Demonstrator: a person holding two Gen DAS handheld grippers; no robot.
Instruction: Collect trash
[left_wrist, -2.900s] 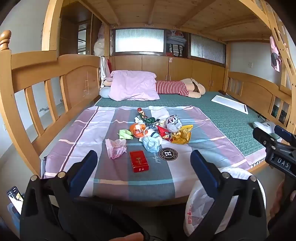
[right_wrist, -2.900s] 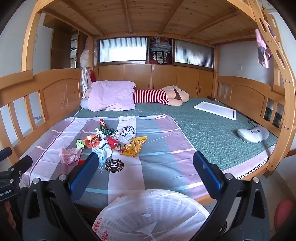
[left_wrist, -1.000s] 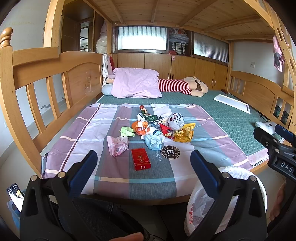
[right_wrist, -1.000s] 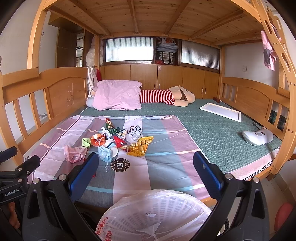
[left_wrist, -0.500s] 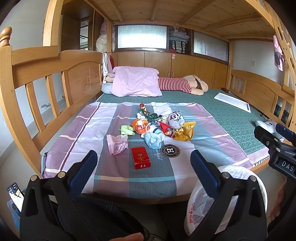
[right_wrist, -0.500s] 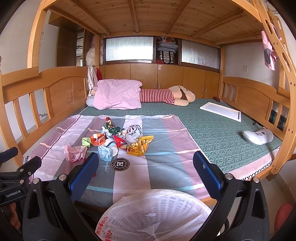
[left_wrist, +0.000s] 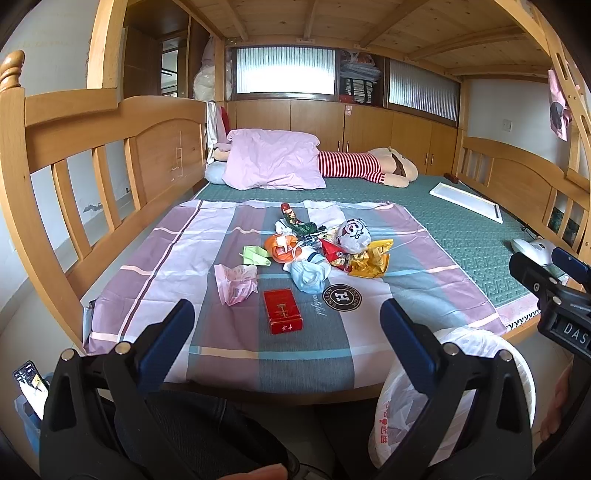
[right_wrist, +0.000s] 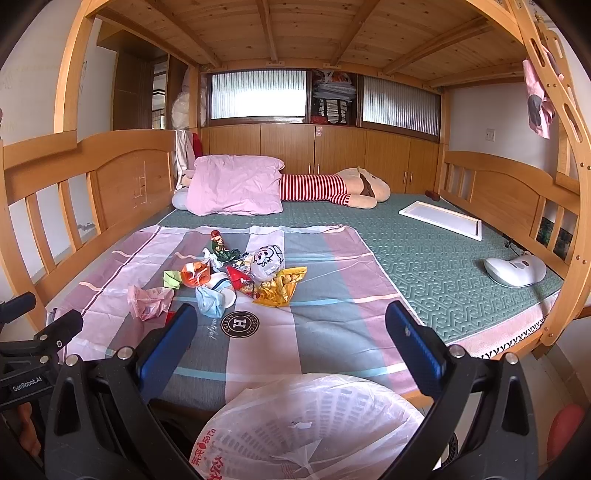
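Both tongs, left (left_wrist: 282, 328) and right (right_wrist: 290, 332), spread wide, nothing held, poised short of the bed's foot edge. Bin lined with a white bag (right_wrist: 314, 424) on the floor just below the right tongs, against the bed. On the striped sheet (left_wrist: 207, 236): red box (left_wrist: 282, 311) nearest, pink wrapper (left_wrist: 234, 282) to its left, then the trash pile (left_wrist: 325, 247) mid-sheet. Pink pillow (left_wrist: 273, 160) and striped plush toy (left_wrist: 365, 168) at the far end.

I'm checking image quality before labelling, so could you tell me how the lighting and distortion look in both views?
Left wrist view: even daylight from the window, which is blown out; bed rails bow strongly, corners vignette black. Right wrist view: same soft light, trash pile sharp, ladder curved by the fisheye.
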